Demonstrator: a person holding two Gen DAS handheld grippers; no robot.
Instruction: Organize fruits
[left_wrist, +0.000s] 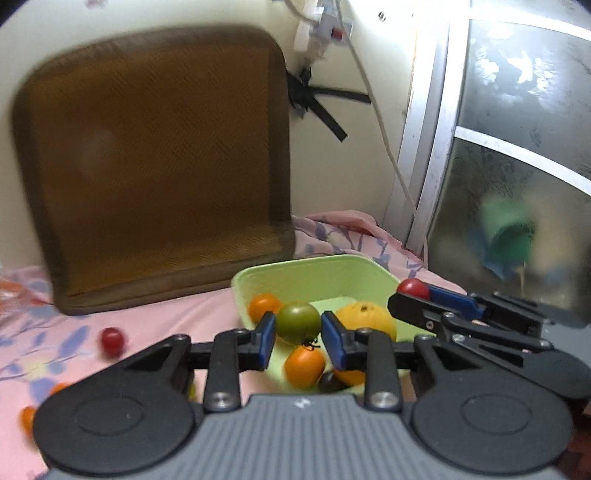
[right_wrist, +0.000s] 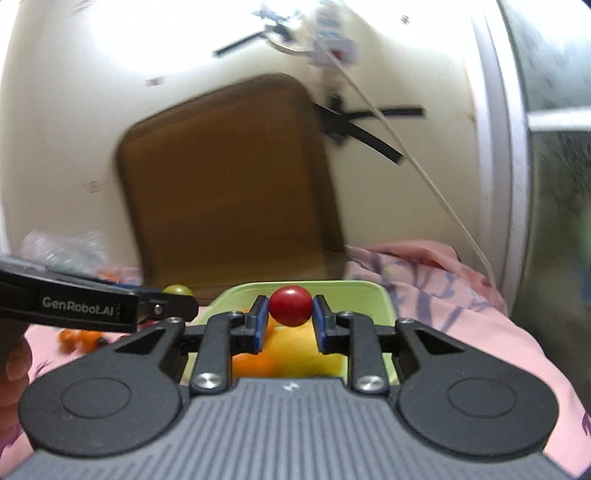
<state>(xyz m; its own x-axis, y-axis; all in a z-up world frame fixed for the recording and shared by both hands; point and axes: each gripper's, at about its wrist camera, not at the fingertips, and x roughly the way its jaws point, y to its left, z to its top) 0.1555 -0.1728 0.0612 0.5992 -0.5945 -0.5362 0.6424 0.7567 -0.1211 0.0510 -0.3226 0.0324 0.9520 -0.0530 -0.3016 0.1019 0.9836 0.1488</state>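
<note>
My left gripper (left_wrist: 298, 334) is shut on a green tomato (left_wrist: 298, 320) just above the near left corner of a light green tray (left_wrist: 314, 267). In the tray lie two orange tomatoes (left_wrist: 304, 365), a large yellow-orange fruit (left_wrist: 365, 317) and a small dark fruit (left_wrist: 330, 382). My right gripper (right_wrist: 290, 314) is shut on a red cherry tomato (right_wrist: 290, 305) and hovers over the tray (right_wrist: 332, 291). In the left wrist view it comes in from the right (left_wrist: 412, 295), above the tray's right side. The left gripper (right_wrist: 177, 300) shows at the left of the right wrist view.
A pink flowered sheet (left_wrist: 155, 325) covers the bed. On it lie a loose red tomato (left_wrist: 112, 339) and orange ones (left_wrist: 27, 419). A brown cushion (left_wrist: 159, 166) leans on the wall behind. A window frame (left_wrist: 436, 147) and a cable (left_wrist: 384, 129) are at the right. A plastic bag (right_wrist: 62, 247) sits far left.
</note>
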